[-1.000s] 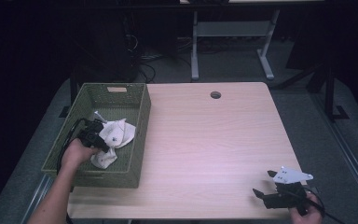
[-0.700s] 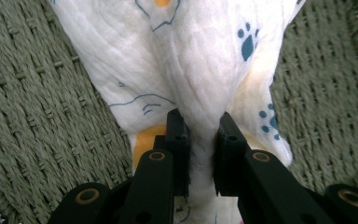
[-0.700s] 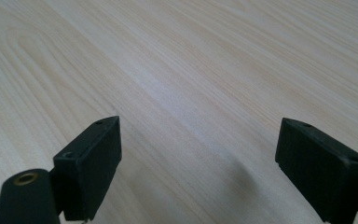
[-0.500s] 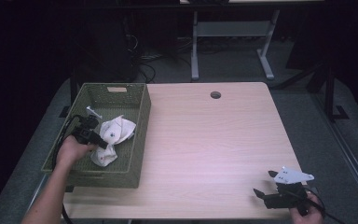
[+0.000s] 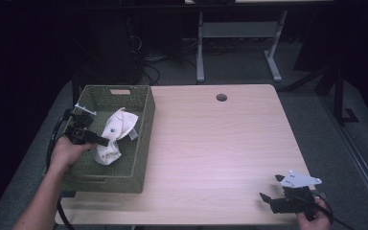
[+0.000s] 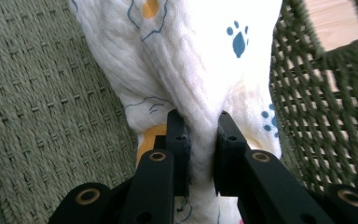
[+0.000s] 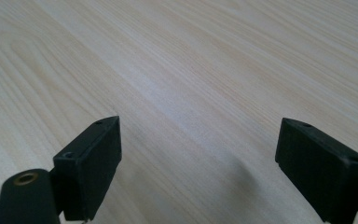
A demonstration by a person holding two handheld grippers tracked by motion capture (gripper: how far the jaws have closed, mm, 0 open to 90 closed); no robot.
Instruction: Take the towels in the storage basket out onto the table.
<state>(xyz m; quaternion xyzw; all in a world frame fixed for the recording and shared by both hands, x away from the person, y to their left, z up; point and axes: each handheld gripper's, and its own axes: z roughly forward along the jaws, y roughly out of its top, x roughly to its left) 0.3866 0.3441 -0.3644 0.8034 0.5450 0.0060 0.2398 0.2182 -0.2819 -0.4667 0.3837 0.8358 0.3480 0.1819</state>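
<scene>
Cloth: we see the white printed cloth (image 5: 113,136) bunched inside the green woven basket (image 5: 141,143), left of the high view.
Left tongs (image 6: 200,135): clamped on a thin fold of it.
Risk: we judge the fold may slip free, or the hanging cloth snag the weave and drag the basket.
Right tongs (image 7: 198,154): spread wide over bare counter (image 7: 191,70), gripping nothing.
Hidden: the cloth's lower end and the basket's floor beneath it.

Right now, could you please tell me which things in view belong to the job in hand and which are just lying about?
In the job:
- white cloth
- green woven basket
- left gripper, shut on the cloth

Lying about:
- right gripper, open above the wooden table
</scene>
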